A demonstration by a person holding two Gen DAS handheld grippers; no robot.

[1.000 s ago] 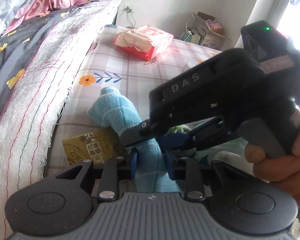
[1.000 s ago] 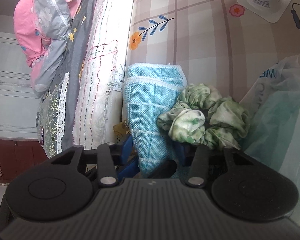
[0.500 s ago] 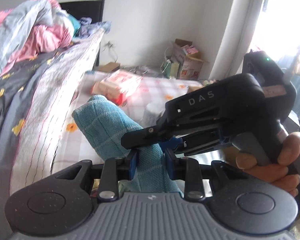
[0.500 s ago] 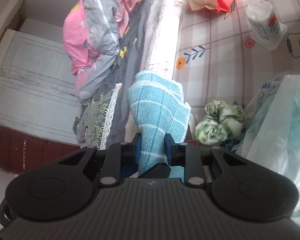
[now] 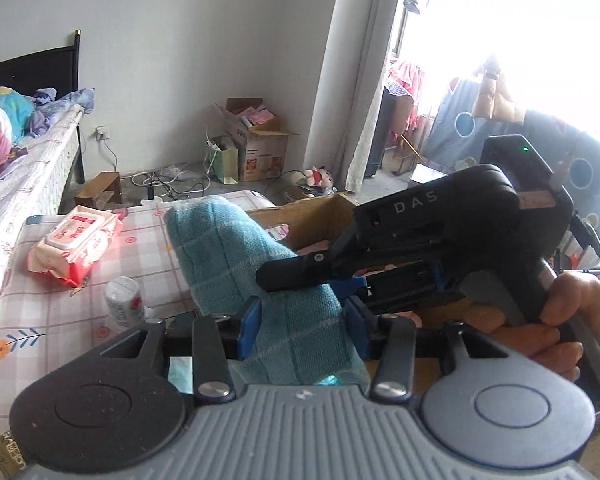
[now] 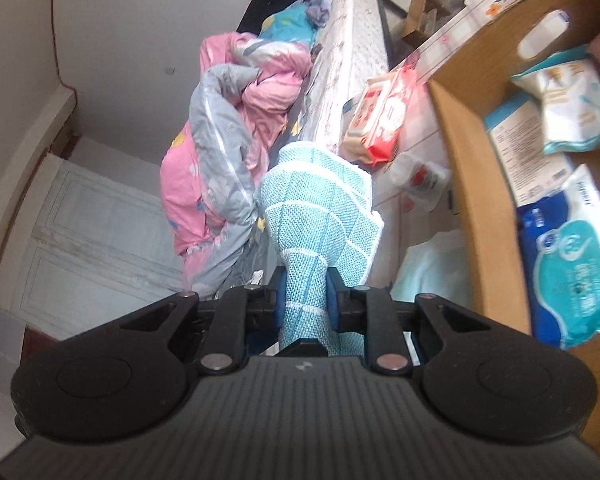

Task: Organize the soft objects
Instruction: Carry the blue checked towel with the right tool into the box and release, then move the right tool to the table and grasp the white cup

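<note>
A folded light-blue checked towel [image 5: 236, 256] is held in the air above the table, gripped by both grippers. My left gripper [image 5: 302, 330] is shut on its lower part. My right gripper [image 6: 306, 294] is shut on the same towel [image 6: 320, 204], and its black body [image 5: 440, 240] crosses the left wrist view from the right. A brown cardboard box [image 6: 472, 152] stands to the right; it holds several soft packs, among them a teal tissue pack [image 6: 572, 264].
A red-and-white wipes pack [image 5: 76, 244] and a small white bottle [image 5: 122, 300] lie on the checked tablecloth [image 5: 32, 312]. The bed with pink and grey bedding [image 6: 224, 152] runs along the left. A pale plastic bag [image 6: 428, 268] lies beside the box.
Both grippers have lifted the towel up off the table and carried it toward the cardboard box. The green scrunchie has dropped out of the right wrist view.
</note>
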